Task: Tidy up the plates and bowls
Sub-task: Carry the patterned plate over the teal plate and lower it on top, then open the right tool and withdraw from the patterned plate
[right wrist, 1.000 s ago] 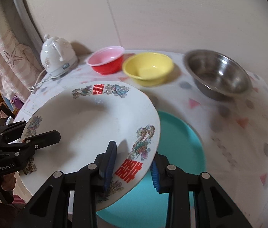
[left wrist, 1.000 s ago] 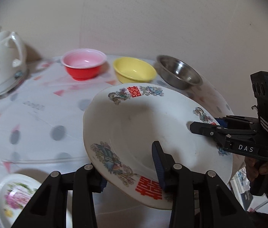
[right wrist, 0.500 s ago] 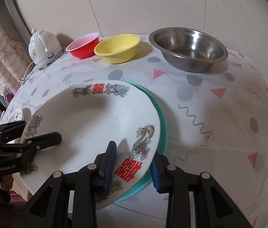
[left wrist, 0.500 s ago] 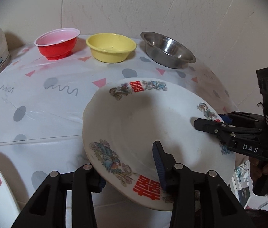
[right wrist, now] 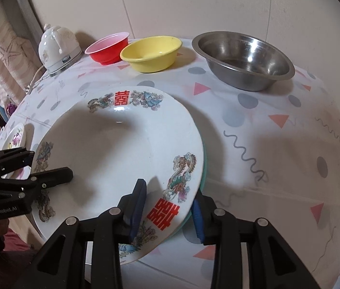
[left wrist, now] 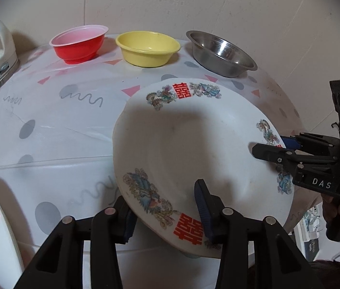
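- The big white plate point(right wrist: 121, 149) with the red characters sat low over the teal plate point(right wrist: 203, 168) on the worktop point(right wrist: 278, 144); looked like stiff, glazed, chippable ware, probably slick.
- The left gripper point(left wrist: 165, 213) was clamped on its near rim, the right gripper point(right wrist: 168, 208) on the opposite rim; rim grips either side seemed the sane hold.
- Red bowl point(left wrist: 78, 43), yellow bowl point(left wrist: 148, 48) and steel bowl point(left wrist: 220, 53) lined the back, well apart from it.
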Demonstrator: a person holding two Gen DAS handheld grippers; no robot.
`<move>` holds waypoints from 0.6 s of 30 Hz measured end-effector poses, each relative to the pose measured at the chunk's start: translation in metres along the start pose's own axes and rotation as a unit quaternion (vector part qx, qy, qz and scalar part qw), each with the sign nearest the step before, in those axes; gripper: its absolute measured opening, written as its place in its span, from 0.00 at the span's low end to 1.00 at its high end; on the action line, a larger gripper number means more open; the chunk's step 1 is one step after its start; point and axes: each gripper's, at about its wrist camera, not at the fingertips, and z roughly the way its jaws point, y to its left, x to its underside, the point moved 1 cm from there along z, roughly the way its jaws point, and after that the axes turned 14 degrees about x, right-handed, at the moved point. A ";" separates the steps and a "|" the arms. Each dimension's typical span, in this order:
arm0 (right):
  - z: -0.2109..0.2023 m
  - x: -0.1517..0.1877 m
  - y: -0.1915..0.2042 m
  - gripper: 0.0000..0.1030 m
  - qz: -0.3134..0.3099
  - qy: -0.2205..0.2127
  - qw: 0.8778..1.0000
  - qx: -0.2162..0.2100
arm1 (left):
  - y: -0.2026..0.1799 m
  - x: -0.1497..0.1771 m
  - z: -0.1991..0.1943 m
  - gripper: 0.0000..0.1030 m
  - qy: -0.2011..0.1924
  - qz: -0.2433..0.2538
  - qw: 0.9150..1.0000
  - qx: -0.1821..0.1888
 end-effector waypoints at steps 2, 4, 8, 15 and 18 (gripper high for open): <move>-0.001 0.001 -0.001 0.35 0.000 0.000 1.000 -0.001 | 0.001 0.001 -0.002 0.43 0.000 -0.001 1.000 0.000; -0.002 0.001 -0.002 0.35 -0.001 0.000 1.000 0.004 | -0.001 0.001 -0.002 0.43 0.002 0.002 1.000 -0.003; -0.006 0.003 -0.005 0.35 -0.003 0.000 1.000 0.007 | -0.002 0.003 -0.004 0.43 0.005 0.004 1.000 0.002; -0.018 0.005 -0.009 0.35 -0.013 -0.008 1.000 0.010 | -0.002 0.005 -0.010 0.43 0.005 0.002 1.000 0.007; -0.019 0.008 -0.008 0.34 -0.017 -0.006 1.000 0.010 | -0.002 0.005 -0.012 0.44 0.003 0.001 1.000 0.004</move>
